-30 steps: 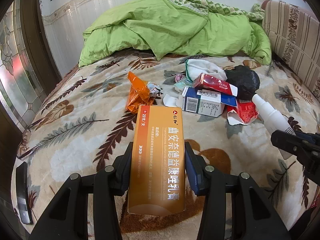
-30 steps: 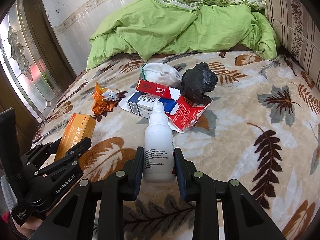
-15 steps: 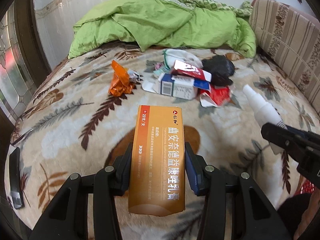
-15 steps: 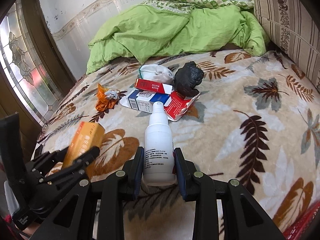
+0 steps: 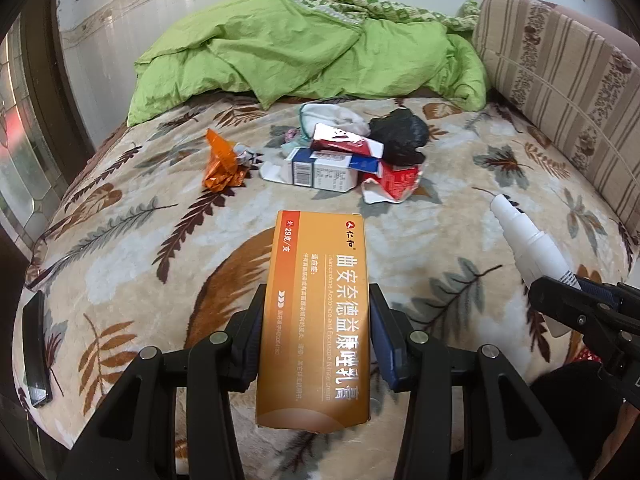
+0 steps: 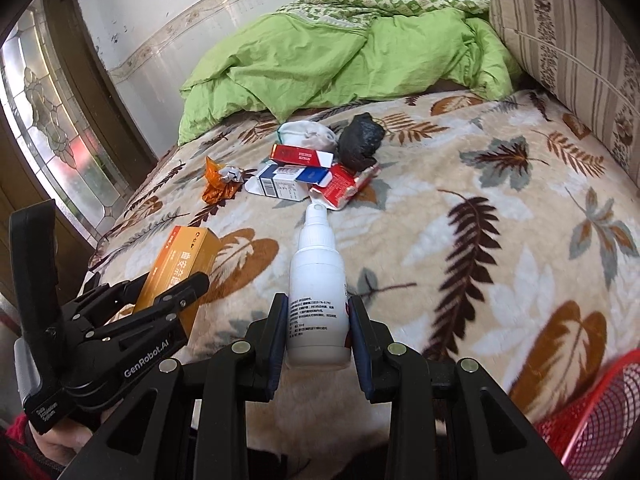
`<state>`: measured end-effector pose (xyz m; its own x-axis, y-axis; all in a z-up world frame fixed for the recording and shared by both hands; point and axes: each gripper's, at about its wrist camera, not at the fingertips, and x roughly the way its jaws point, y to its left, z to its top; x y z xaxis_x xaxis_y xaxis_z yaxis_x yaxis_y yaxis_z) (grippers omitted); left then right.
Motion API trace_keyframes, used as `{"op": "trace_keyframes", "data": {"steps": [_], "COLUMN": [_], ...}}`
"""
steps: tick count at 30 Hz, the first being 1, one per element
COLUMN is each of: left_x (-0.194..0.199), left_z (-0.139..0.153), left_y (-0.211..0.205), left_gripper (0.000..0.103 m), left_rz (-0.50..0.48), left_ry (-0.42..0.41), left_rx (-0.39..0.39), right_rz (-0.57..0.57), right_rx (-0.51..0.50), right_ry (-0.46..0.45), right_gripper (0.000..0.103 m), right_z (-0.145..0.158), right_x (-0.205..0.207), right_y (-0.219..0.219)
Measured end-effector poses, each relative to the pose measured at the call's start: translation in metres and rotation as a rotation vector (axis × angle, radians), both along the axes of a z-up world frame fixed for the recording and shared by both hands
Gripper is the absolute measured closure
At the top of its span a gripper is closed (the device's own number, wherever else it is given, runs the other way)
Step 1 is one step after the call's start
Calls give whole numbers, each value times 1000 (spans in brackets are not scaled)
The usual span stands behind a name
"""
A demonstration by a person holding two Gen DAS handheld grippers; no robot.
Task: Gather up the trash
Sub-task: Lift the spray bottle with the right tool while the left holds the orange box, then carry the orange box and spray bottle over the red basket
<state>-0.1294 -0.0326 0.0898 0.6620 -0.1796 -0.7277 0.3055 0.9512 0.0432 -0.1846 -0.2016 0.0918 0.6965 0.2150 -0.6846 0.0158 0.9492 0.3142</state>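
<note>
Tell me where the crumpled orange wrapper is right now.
The crumpled orange wrapper lies on the leaf-print blanket, left of the pile of cartons in both wrist views, beside a small grey wad and closest to the blue-and-white box.

A bedroom in a home. Ahead of the grippers, a bed under a leaf-patterned blanket (image 5: 460,216), with a rumpled green quilt (image 5: 304,56) heaped at the far end against a white wall with a patterned border strip (image 6: 172,36). To the right, a striped cushion (image 5: 560,80) (or padded headboard, hard to tell). To the left, a leaded-glass window (image 6: 52,120) in a dark wooden frame.
</note>
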Motion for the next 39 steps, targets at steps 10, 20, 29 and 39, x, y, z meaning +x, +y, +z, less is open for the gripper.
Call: {"op": "trace_keyframes", "data": {"steps": [10,20,29,39], "left_x": [-18,-28,-34,-39], "left_z": [9,17,24,32], "left_y": [-18,-29,-44,-66], "left_gripper": [58,58,58,58], "left_rz": [-45,-74,-108,-168], "left_ry": [-12,-19,-30,-39], "left_rx": [10,12,13,8], "right_rz": [-22,-43,-73,-151], "right_rx": [24,49,60,78], "right_ry": [-24,-37,-43,-37], "right_gripper": [71,71,71,71], "right_z": [16,24,29,29], "right_x": [-21,-33,-45,-66], "right_y": [-11,-24,-38,-66]}}
